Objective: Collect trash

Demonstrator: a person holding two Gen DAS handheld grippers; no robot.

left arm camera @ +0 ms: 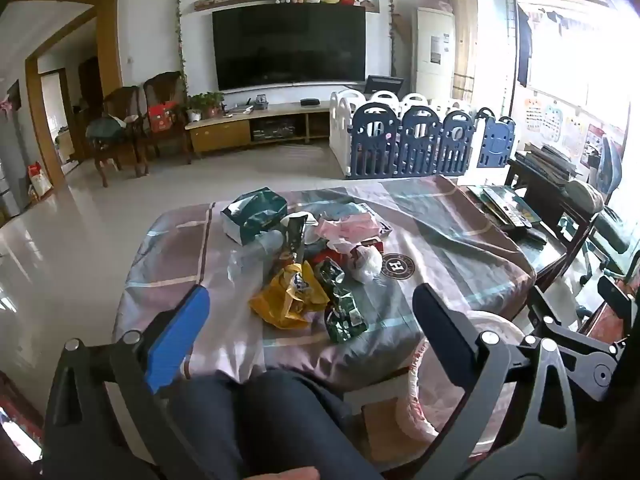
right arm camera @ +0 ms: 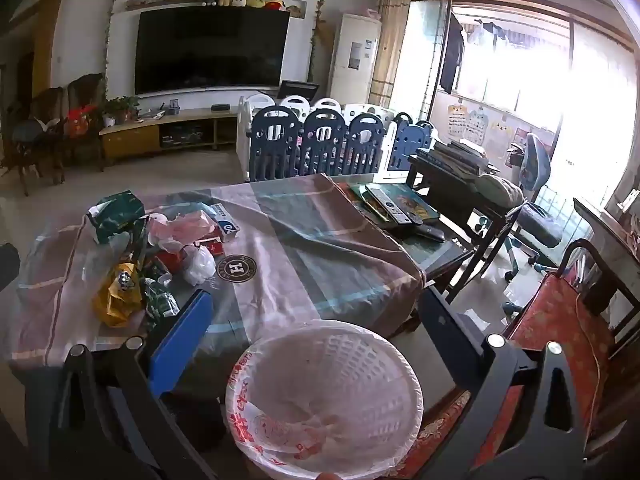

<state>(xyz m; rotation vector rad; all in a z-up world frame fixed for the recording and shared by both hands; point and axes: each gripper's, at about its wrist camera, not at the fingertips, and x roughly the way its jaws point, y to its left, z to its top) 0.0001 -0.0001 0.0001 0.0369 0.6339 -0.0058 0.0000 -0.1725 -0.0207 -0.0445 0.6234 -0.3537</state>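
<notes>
Both tongs gape wide, empty. Left tongs [left arm camera: 312, 312] hang over the near edge of the counter [left arm camera: 460, 232]; the trash heap lies straight ahead between the jaws, yellow wrapper [left arm camera: 286, 300] closest, its long axis slanting away right. Right tongs [right arm camera: 316, 320] sit over the lined basket [right arm camera: 324, 396] (empty, apparently), heap off left. Left is likely nearer.

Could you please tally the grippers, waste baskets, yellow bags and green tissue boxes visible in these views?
Grippers: 2 (left gripper, right gripper, both open)
Waste basket: 1
Yellow bag: 1
Green tissue box: 1
Total: 5
</notes>
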